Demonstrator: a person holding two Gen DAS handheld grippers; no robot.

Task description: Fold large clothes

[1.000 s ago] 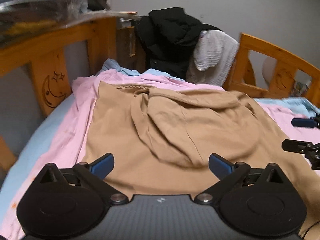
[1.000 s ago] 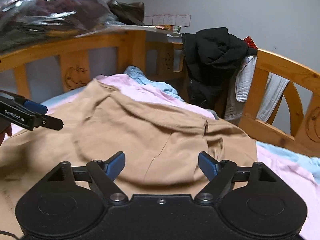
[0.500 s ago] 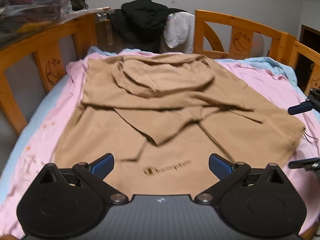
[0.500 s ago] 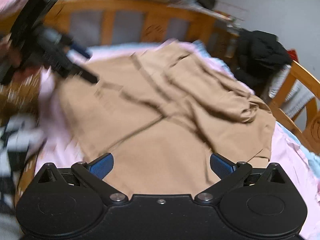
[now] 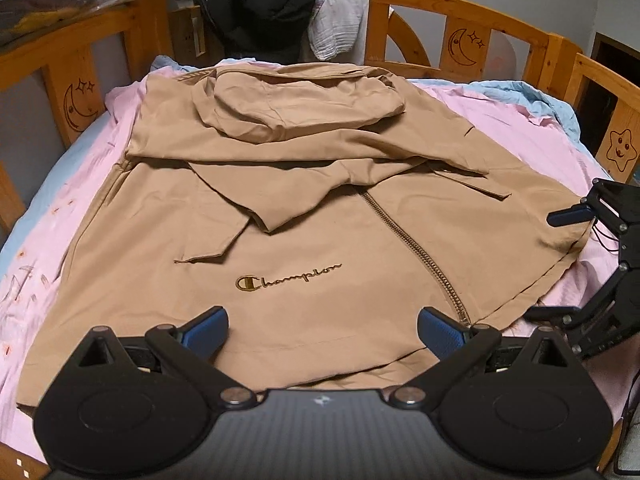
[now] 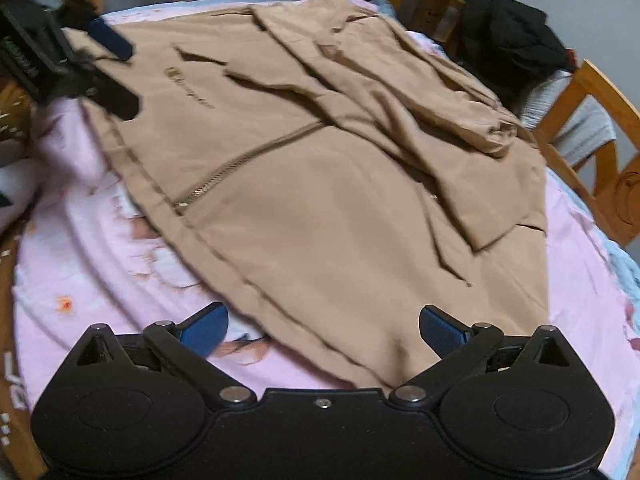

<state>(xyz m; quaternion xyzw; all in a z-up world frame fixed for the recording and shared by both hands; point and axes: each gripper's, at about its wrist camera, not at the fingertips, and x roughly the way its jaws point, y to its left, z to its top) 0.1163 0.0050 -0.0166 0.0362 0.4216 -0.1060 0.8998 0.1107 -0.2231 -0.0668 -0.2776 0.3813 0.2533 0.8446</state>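
Tan jacket (image 5: 304,216) lies spread on the pink sheet (image 5: 516,128), hood at 12 o'clock | left gripper (image 5: 322,330) jaws apart over hem, empty | right gripper (image 6: 322,330) jaws apart, empty, at corner

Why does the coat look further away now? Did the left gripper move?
Yes. The left gripper backed away from the wooden headboard; the tan Champion jacket now shows down to its hem.

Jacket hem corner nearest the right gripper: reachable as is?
Probably yes. The right gripper is open, with the tan jacket hem corner lying flat on the pink sheet just ahead between its fingers, nothing on top of it.
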